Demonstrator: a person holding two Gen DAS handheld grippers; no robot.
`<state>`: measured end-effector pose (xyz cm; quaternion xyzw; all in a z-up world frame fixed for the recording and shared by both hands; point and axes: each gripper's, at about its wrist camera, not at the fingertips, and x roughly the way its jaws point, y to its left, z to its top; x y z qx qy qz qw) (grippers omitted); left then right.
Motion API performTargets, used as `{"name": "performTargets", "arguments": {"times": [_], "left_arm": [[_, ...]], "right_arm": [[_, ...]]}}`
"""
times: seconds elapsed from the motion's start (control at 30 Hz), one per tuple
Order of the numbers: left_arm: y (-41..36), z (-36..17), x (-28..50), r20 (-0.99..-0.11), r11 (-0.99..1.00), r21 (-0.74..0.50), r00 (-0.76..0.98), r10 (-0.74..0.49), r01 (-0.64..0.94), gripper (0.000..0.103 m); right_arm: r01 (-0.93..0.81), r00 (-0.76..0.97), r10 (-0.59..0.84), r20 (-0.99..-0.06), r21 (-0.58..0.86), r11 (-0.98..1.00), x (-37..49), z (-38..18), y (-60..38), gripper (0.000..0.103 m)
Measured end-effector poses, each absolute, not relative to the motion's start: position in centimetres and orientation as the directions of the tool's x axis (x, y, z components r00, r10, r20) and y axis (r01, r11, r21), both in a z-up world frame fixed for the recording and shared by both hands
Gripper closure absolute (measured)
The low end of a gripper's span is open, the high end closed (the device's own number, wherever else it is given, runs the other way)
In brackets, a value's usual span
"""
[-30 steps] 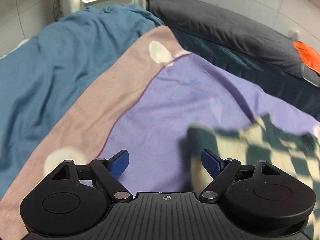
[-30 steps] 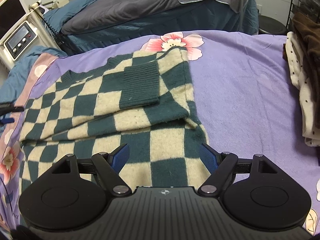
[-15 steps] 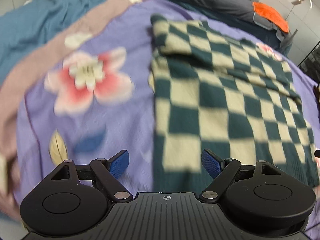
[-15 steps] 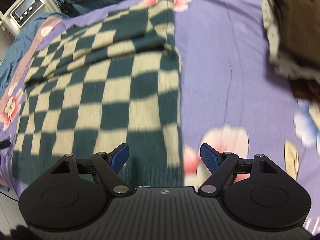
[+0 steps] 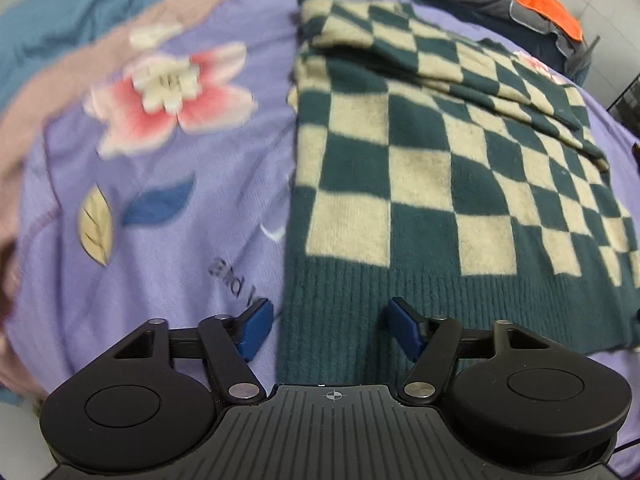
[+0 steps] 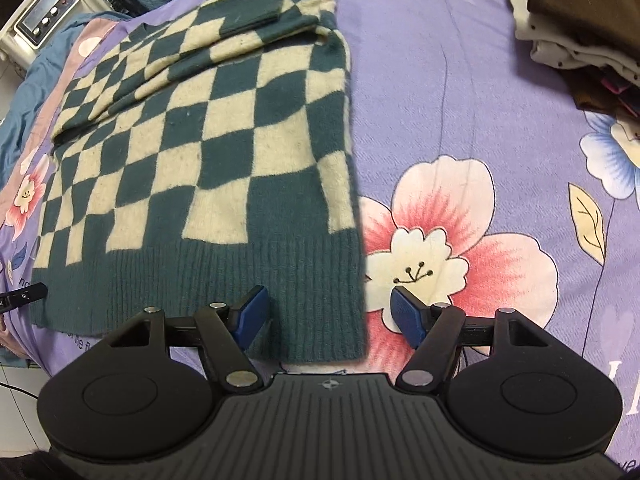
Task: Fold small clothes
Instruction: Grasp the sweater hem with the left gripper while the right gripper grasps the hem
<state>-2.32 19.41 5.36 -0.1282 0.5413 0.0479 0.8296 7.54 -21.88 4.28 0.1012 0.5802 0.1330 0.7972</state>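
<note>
Here, left gripper [image 5: 331, 326]: jaws spread, blue pads clear of cloth, straddling the left corner of the ribbed hem. Right gripper [image 6: 330, 314]: jaws closing, pads not yet pressing, the hem's right corner between them. Checked sweater [image 5: 440, 184] [image 6: 200, 152]: dark green and cream squares, plain green ribbed hem, sleeves folded across the chest toward 12 o'clock; lying flat on the purple floral blanket [image 5: 168, 184] [image 6: 460, 120]. Stacked clothes [image 6: 580, 12] at 2 o'clock.

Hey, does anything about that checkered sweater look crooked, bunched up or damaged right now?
Nothing stands out. The green-and-cream checkered knit sweater lies flat on the purple floral blanket, sleeves folded across its top, ribbed hem straight.
</note>
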Motion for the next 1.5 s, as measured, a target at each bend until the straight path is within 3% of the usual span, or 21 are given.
{"name": "performTargets", "arguments": {"times": [0.13,0.2,0.3,0.33,0.37,0.43,0.5,0.63,0.77,1.0,1.13,1.3,1.5], "left_arm": [[18.7,5.3,-1.9,-0.915,0.972,-0.128,0.401,-0.038,-0.199,0.0],[18.1,5.6,-1.7,-0.92,0.977,-0.106,0.391,-0.026,-0.185,0.008],[17.5,5.5,-1.4,-0.924,0.978,-0.123,0.379,-0.05,-0.17,0.02],[17.5,5.5,-1.4,-0.924,0.978,-0.12,0.379,-0.046,-0.173,0.028],[17.4,5.5,-1.4,-0.924,0.977,-0.122,0.38,-0.048,-0.175,0.045],[17.6,5.5,-1.6,-0.919,0.971,-0.152,0.387,-0.07,-0.185,0.055],[17.6,5.6,-1.8,-0.915,0.969,-0.171,0.394,-0.089,-0.179,0.059],[17.7,6.9,-2.3,-0.904,0.963,-0.212,0.407,-0.129,-0.165,0.062],[17.9,8.4,-4.2,-0.903,0.967,-0.212,0.407,-0.14,-0.138,0.066],[18.1,8.3,-6.2,-0.922,0.964,-0.22,0.353,-0.157,-0.147,0.067],[18.3,9.2,-6.5,-0.922,0.969,-0.21,0.356,-0.153,-0.128,0.067],[19.5,8.4,-4.3,-0.924,0.959,-0.225,0.349,-0.155,-0.17,0.063],[21.1,12.0,1.0,-0.868,0.962,-0.236,0.475,-0.146,-0.137,0.062]], "right_arm": [[-0.105,0.297,0.316,-0.901,0.298,0.949,7.7,3.9,-21.4,0.033],[-0.126,0.292,0.326,-0.899,0.302,0.945,8.0,4.0,-20.9,0.046],[-0.163,0.271,0.334,-0.903,0.299,0.94,8.2,4.1,-19.9,0.053],[-0.177,0.271,0.322,-0.907,0.282,0.943,8.2,4.1,-19.6,0.056],[-0.185,0.272,0.316,-0.909,0.273,0.944,8.2,4.1,-19.4,0.058],[-0.192,0.275,0.32,-0.907,0.274,0.942,8.1,4.1,-19.6,0.078],[-0.172,0.257,0.362,-0.896,0.326,0.93,8.4,4.1,-20.1,0.092],[-0.112,0.244,0.461,-0.853,0.447,0.887,8.7,5.9,-21.0,0.092],[-0.183,0.231,0.459,-0.858,0.425,0.887,7.6,8.3,-21.7,0.093],[-0.089,0.189,0.441,-0.878,0.432,0.898,7.2,8.7,-25.0,0.094],[-0.129,0.185,0.428,-0.884,0.41,0.903,6.9,9.3,-24.8,0.094],[-0.127,0.197,0.454,-0.869,0.436,0.891,9.4,8.5,-23.9,0.094],[-0.095,0.298,0.547,-0.782,0.546,0.832,15.9,11.2,-23.9,0.094]]}}
